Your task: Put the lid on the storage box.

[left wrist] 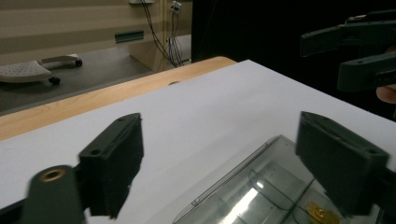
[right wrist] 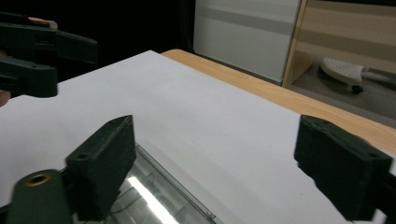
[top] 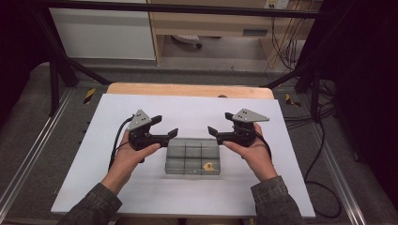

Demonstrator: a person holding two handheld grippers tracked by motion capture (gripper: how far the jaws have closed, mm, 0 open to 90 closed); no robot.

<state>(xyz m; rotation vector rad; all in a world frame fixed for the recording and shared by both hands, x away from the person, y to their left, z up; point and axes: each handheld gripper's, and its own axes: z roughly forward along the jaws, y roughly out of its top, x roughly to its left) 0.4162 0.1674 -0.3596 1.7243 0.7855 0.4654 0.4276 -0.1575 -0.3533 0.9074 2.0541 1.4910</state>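
Both jaws stand wide: the left hand-held gripper and the right hand-held gripper hover empty at the far corners of the clear compartment box, which lies mid-table. To take the box well, I think each should come down level on its side edge, keeping the small brass part undisturbed

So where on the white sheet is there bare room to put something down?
The white sheet is bare along its near edge and behind the clear compartment box, up to the wooden strip. It is crowded mid-sheet, where the left tool and right tool flank the box.
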